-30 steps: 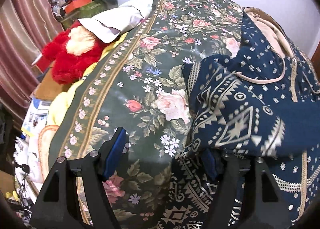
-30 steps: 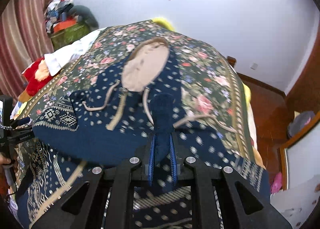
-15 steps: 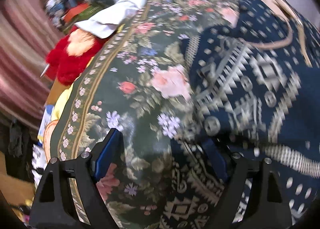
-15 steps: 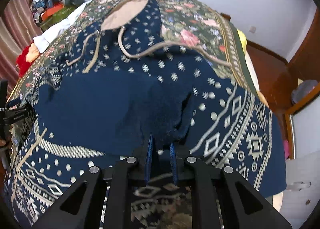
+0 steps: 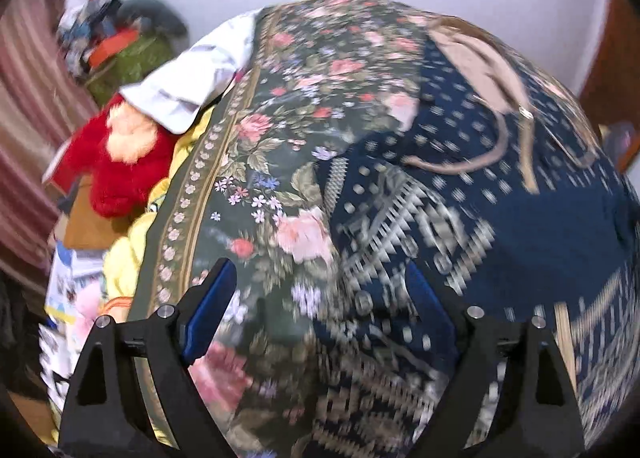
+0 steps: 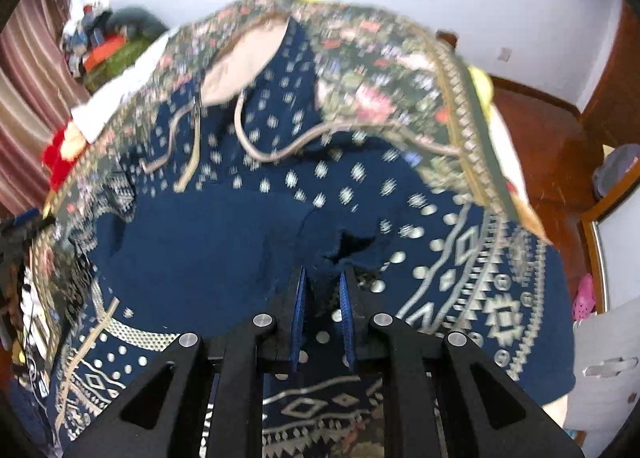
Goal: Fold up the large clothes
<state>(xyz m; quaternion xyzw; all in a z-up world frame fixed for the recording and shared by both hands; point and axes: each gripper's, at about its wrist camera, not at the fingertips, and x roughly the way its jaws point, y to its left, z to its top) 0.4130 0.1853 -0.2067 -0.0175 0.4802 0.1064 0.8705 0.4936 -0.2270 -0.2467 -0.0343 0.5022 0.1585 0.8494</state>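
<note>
A navy hooded garment with a beige geometric pattern (image 5: 472, 186) lies spread on a floral bedspread (image 5: 280, 146); it also shows in the right wrist view (image 6: 224, 242). Its beige-lined hood (image 6: 244, 66) and drawstrings lie at the far end. My left gripper (image 5: 320, 286) is open above the garment's left edge, holding nothing. My right gripper (image 6: 322, 278) has its jaws slightly apart, with a fold of the navy cloth bunched just in front of them; the grip itself is unclear.
A red plush toy (image 5: 120, 162), a white pillow (image 5: 200, 78) and a cluttered pile (image 5: 116, 42) lie left of the bed. A wooden floor (image 6: 552, 146) and white furniture (image 6: 608, 362) are to the right. The bedspread's right edge (image 6: 464, 126) is ruffled.
The right gripper has laid the navy sleeve down across the garment and its jaws have parted a little. The left gripper stays open and has swung, so the view blurs.
</note>
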